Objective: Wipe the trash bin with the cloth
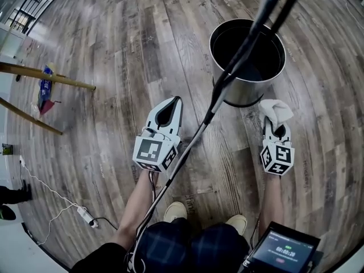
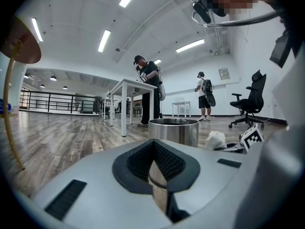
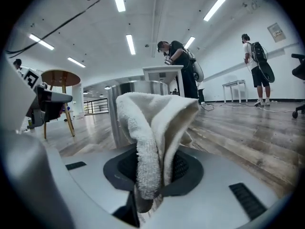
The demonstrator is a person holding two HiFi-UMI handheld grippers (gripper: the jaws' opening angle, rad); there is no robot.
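While the left gripper [image 1: 178, 100] [image 2: 153, 142] has its jaws together at the tips with nothing between them, the right gripper [image 1: 277, 125] [image 3: 153, 171] is clamped on the cloth [image 1: 276, 110] [image 3: 155, 128]. That white towel stands up out of the right jaws in a folded hump, one thick fold running down into the dark pads.

Both grippers are held low over the wood floor [image 1: 108, 61], pointing away from the person. Straight ahead of the right one is the bin [image 1: 257, 93] [image 3: 111, 118], a round steel can standing upright and open, its inside dark. The cloth lies just beside the bin's near wall at the bottom right; whether they touch cannot be told. The left gripper sits off to the bin's left, apart from it, and its view shows the bin [image 2: 174, 130] ahead and the cloth [image 2: 215, 140] to the right.

A dark cable [image 1: 190, 147] runs across the head view, over the bin and down between the grippers. The person's shoes [image 1: 176, 210] are below, and a small screen [image 1: 284, 252] is at the bottom right. Wooden legs [image 1: 48, 76] and a power strip [image 1: 85, 214] lie far left. Farther off, people stand by a white table [image 2: 126, 86].
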